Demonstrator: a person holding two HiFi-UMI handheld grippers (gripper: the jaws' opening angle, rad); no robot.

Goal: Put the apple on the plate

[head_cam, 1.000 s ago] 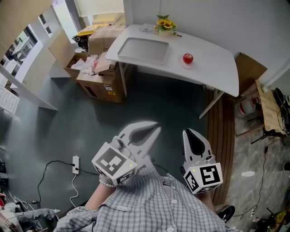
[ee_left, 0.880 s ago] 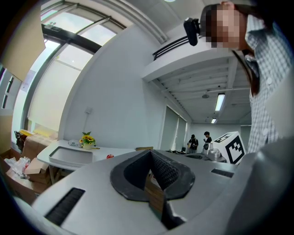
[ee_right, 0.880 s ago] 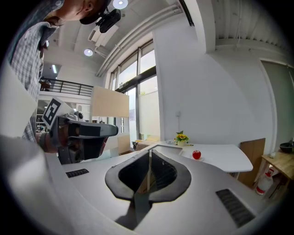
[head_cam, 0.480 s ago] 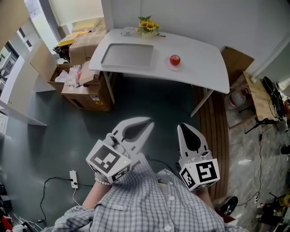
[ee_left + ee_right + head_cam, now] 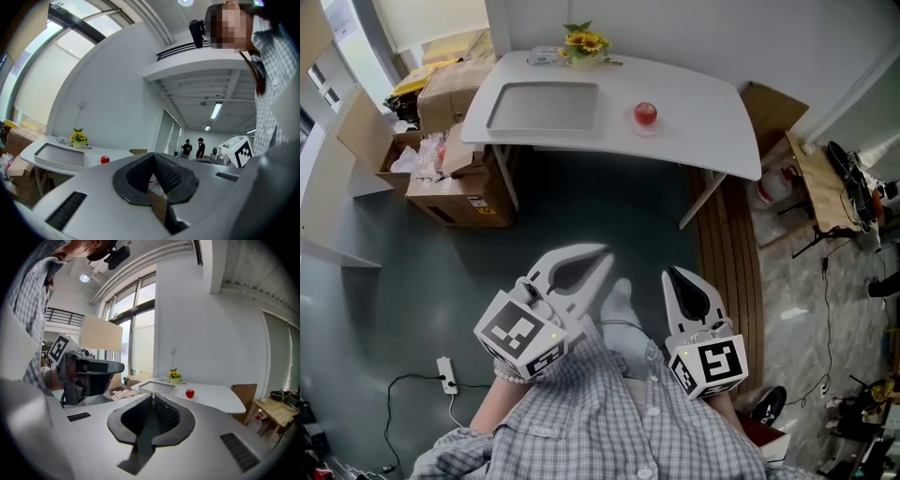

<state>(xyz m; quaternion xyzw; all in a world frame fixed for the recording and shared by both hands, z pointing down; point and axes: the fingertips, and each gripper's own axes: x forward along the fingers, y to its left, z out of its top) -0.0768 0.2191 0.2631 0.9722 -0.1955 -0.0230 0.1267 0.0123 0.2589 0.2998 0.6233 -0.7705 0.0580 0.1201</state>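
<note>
Table [image 5: 712,112] nearer; one apple [image 5: 645,113], one plate [image 5: 646,127]; left tongs [image 5: 604,254], right tongs [image 5: 674,273] together

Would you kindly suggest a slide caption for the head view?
Left gripper and right gripper, both shut and empty, face the distant apple on the white table.

**Bright, even daylight with fisheye bending**

Daylight from tall windows [image 5: 136,333] and ceiling strip lights [image 5: 216,110] fills the room evenly. The white table [image 5: 712,112] throws a soft shadow on the floor [image 5: 581,211] beneath. Both gripper views curve strongly and darken to black corners.
</note>
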